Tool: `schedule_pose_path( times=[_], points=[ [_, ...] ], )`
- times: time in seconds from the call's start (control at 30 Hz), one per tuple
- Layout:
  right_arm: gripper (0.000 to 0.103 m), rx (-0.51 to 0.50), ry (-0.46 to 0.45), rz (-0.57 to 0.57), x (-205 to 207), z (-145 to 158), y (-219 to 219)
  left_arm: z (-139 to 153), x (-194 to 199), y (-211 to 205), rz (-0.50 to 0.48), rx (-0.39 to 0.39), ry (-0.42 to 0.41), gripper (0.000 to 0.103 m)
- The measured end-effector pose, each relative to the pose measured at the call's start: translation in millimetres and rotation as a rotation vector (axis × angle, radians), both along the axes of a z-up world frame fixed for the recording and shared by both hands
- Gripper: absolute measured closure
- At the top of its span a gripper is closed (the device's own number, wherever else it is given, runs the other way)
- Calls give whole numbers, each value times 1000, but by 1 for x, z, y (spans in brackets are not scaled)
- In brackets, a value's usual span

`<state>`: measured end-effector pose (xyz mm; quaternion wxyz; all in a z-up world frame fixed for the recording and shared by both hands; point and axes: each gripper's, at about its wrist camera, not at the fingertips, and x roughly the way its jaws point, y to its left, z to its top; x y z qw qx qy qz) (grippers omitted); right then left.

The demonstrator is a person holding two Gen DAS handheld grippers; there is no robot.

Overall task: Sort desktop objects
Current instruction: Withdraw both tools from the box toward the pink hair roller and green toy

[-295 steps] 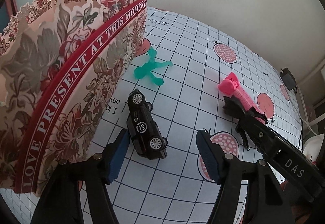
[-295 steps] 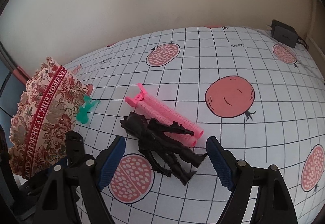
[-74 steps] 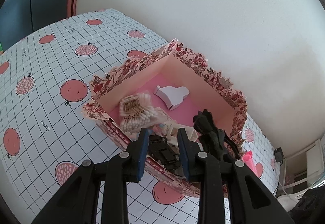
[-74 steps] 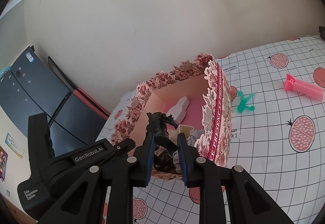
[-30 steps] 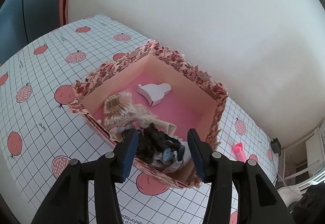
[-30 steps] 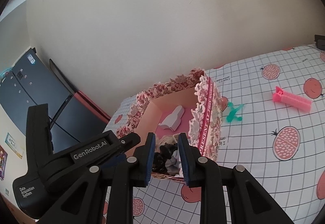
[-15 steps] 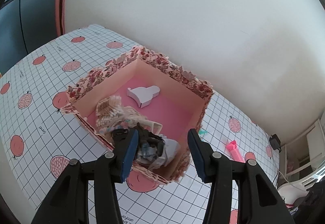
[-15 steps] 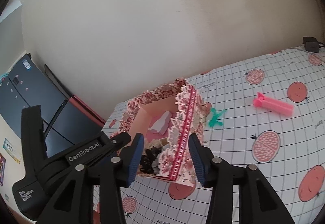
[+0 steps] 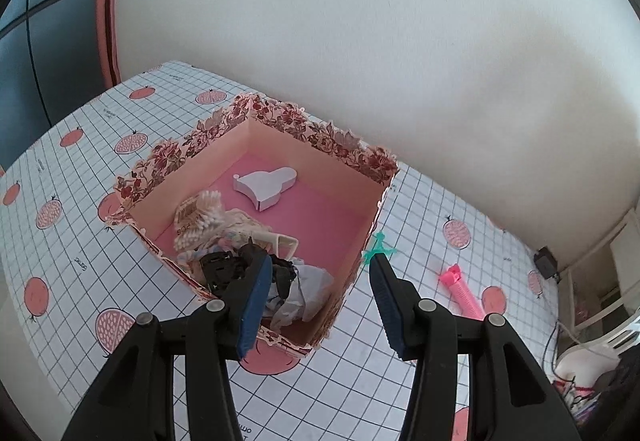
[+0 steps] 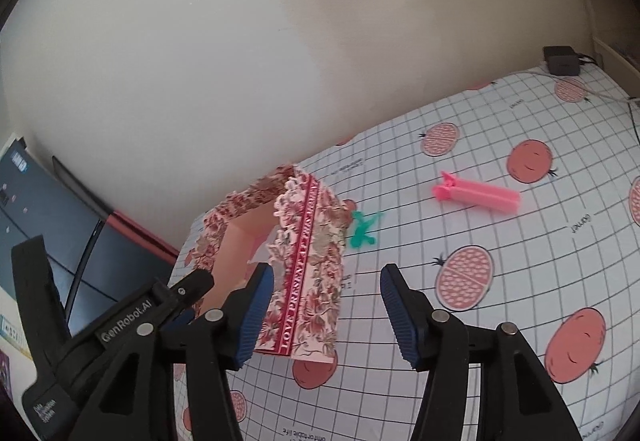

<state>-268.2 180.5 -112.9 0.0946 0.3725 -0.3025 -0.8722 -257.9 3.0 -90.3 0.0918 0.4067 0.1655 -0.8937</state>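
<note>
**Both grippers empty, hovering over the box**

My left gripper is above the near corner of the floral box, fingers spread wide, holding nothing. My right gripper is just right of the box, also wide open and empty; through its gap I see only the box's outer wall with the red lettered band.

Inside the box:
- black toy car and a black figure piled in the near corner, on top of crumpled white plastic
- cotton swab pack against the left wall
- white flat piece toward the far wall, lying on the pink floor
- a white open-frame part next to the pile

The left finger overlaps the car in the left wrist view, so I can't tell how the car sits.

Outside the box, on the table:
- green toy figure just beside the box's right wall, right at its foot
- pink clip farther right of the box, well apart from it, lying flat
- black power adapter at the far right edge, cable trailing off

The box wall stands between the right gripper and the contents.
</note>
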Motion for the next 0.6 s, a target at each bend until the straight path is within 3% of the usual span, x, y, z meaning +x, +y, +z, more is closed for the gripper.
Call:
schedule_pose_path(
  times=[0.1,0.23,0.27,0.3,0.33,0.6],
  points=[
    [43,4,2,-16,1,2,8,-2,-2,3,0,3,-4,51],
    [34,16,-7,-53,2,2,20,-2,-3,10,-13,-17,1,51],
    [31,19,-13,-63,1,2,23,-2,-3,13,-20,-27,5,46],
    [29,19,-20,-70,1,0,26,-1,-3,15,-23,-32,10,33],
    [28,16,-25,-76,2,-1,30,-1,-2,17,-24,-37,18,30],
    [21,14,-53,-127,2,-9,50,1,-5,37,-80,-60,53,27]
  ],
)
